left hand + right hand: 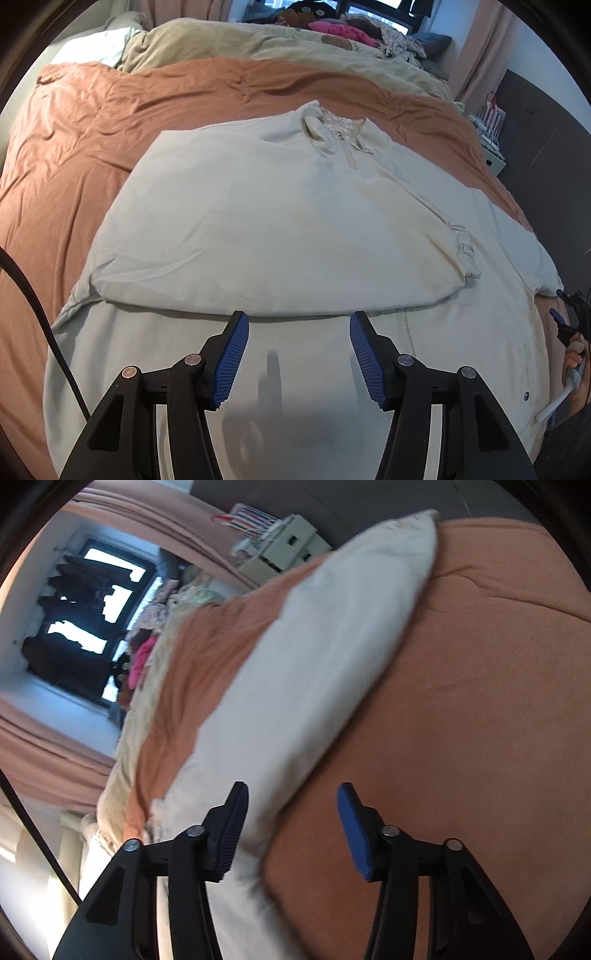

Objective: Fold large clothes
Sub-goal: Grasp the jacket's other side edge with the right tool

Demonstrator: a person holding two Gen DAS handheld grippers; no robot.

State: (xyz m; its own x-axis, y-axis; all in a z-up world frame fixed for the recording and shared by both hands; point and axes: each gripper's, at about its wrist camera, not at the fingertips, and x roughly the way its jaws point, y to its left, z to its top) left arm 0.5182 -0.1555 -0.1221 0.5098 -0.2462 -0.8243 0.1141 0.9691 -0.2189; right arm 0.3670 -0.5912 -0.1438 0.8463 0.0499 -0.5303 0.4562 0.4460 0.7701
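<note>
A: Where's the garment?

B: The cream top [280,206] lies flat on the orange duvet [74,147], collar [332,129] at the far end, hem near the camera. One sleeve [424,229] is folded across the chest, its cuff pointing right. That narrows the body so the later folds stack square, I'd judge.

A: And the left gripper [299,332]?

B: It hovers over the near part of the top, jaws apart and nothing between them, so released. It points steeply down at the fabric, just short of the folded edge (a sensible spot to pin or lift the hem from).

A: The right one?

B: The right gripper [291,801] sits at the top's right side, seen along the other sleeve [332,646], which lies stretched out on the duvet. Its jaws are apart; the left finger [231,834] overlaps the cloth edge in the picture, but no fabric is pinched. The view is blurred, so contact I can't tell.

A: Why there?

B: Likely to take that sleeve and bring it across like the first. From the left view, the right gripper shows at the far right edge, in a hand [576,369].
</note>
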